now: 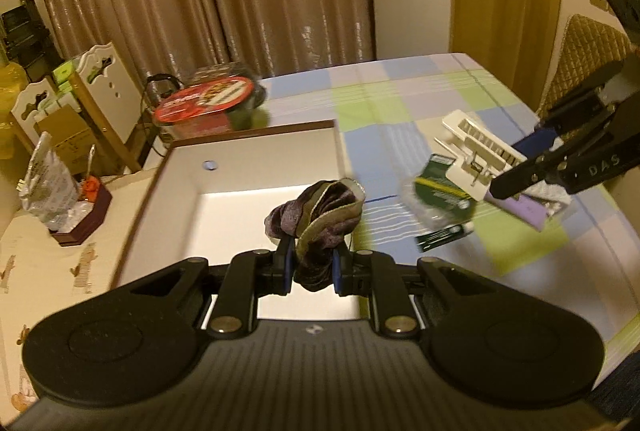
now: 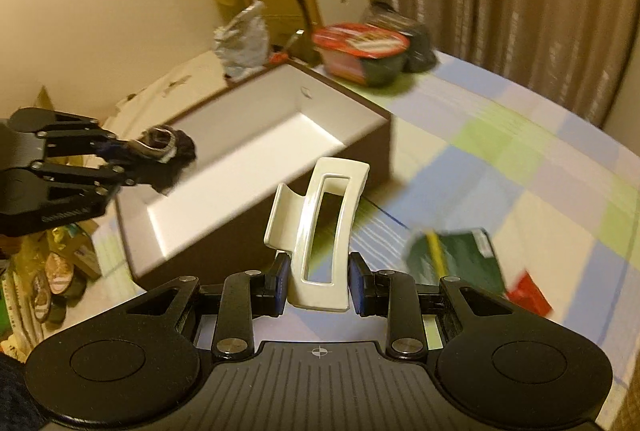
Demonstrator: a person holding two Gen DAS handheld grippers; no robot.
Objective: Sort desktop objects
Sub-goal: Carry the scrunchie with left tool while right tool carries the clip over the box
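Observation:
My left gripper (image 1: 313, 265) is shut on a purple and gold scrunchie (image 1: 320, 217), held above the open white box with a brown rim (image 1: 256, 135). The right wrist view shows that same left gripper (image 2: 132, 161) with the scrunchie (image 2: 170, 149) over the box's left end (image 2: 248, 147). My right gripper (image 2: 318, 281) is shut on a cream hair claw clip (image 2: 320, 227), lifted over the checked cloth just right of the box. In the left wrist view the clip (image 1: 476, 155) hangs from the right gripper (image 1: 496, 187) above a green packet (image 1: 438, 191).
On the checked tablecloth (image 1: 400, 99) lie a green tube (image 1: 444, 233), a lilac item (image 1: 520, 209), and a green packet (image 2: 456, 259) with a red item (image 2: 530, 297). An instant noodle bowl (image 1: 208, 101) stands behind the box. A small box of clutter (image 1: 76, 211) sits left.

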